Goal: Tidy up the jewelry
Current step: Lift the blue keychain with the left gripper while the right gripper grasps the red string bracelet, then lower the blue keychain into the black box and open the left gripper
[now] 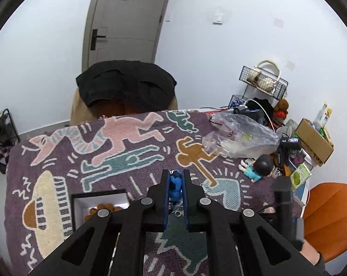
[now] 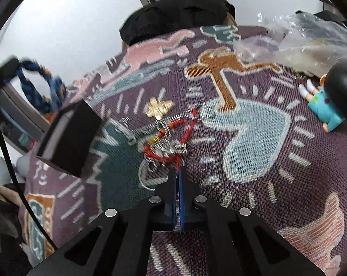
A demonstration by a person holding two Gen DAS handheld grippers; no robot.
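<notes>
Holding the blue bracelet [image 1: 175,185] clamped in my left tool [image 1: 175,172], I had the open box [image 1: 99,199] just to its left, while my right tool [image 2: 178,172], pressed together, sat at the red tangle [image 2: 169,147].

A purple blanket [image 1: 136,179] patterned with pink, teal and brown figures; blue braided bracelet [image 1: 175,184], red cord [image 2: 173,138]

- No text, brand or number legible in either view.
- Green-and-white carton [image 1: 300,176] at table edge: printing too small to read.
- Yellow-and-white drink carton [image 1: 323,114]: markings blurred.
</notes>
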